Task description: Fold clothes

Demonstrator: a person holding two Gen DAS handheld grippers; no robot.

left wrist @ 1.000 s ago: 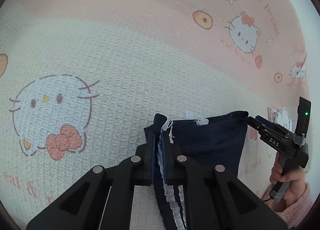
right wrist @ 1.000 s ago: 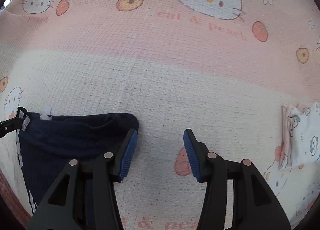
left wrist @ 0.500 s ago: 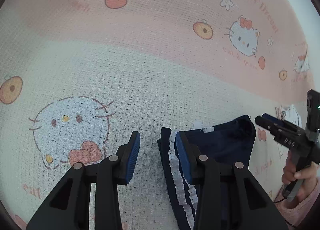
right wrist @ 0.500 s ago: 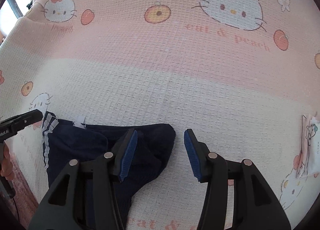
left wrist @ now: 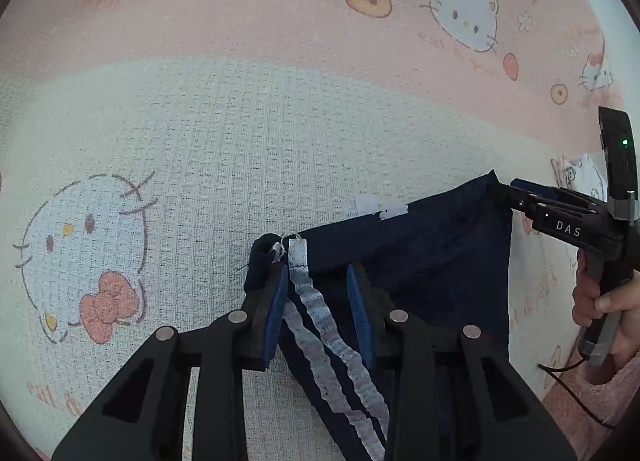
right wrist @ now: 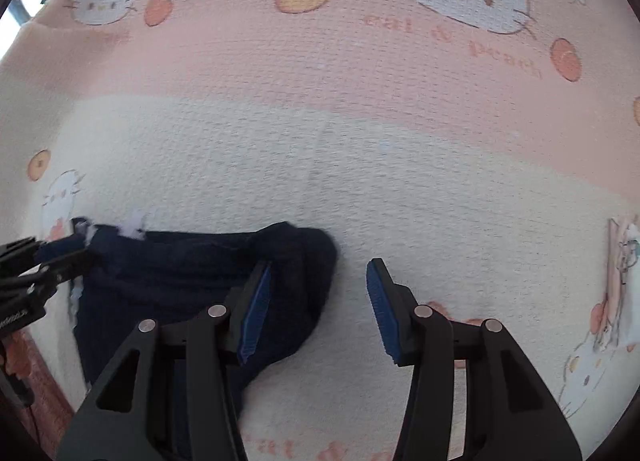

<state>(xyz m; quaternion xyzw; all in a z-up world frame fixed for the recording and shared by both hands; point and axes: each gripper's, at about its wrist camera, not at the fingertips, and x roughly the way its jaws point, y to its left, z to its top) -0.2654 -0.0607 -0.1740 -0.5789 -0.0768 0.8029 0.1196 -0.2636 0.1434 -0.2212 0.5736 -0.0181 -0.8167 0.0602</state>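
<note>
Garment (left wrist: 432, 257) bottom cut off.

Garment (left wrist: 440, 253) on blanket (left wrist: 240, 141), apparently flat

One navy garment (left wrist: 432, 257), two grippers, one patterned blanket (left wrist: 240, 121), one folded cloth (right wrist: 624, 285)

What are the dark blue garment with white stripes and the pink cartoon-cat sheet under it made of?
The dark blue garment looks like soft, matte knit fabric: it folds and sags limply. Its white stripes seem to be puckered woven or lace trim. The pink-and-cream cartoon-cat sheet looks like waffle-weave cloth, probably cotton, going by its grid of small raised squares.
</note>
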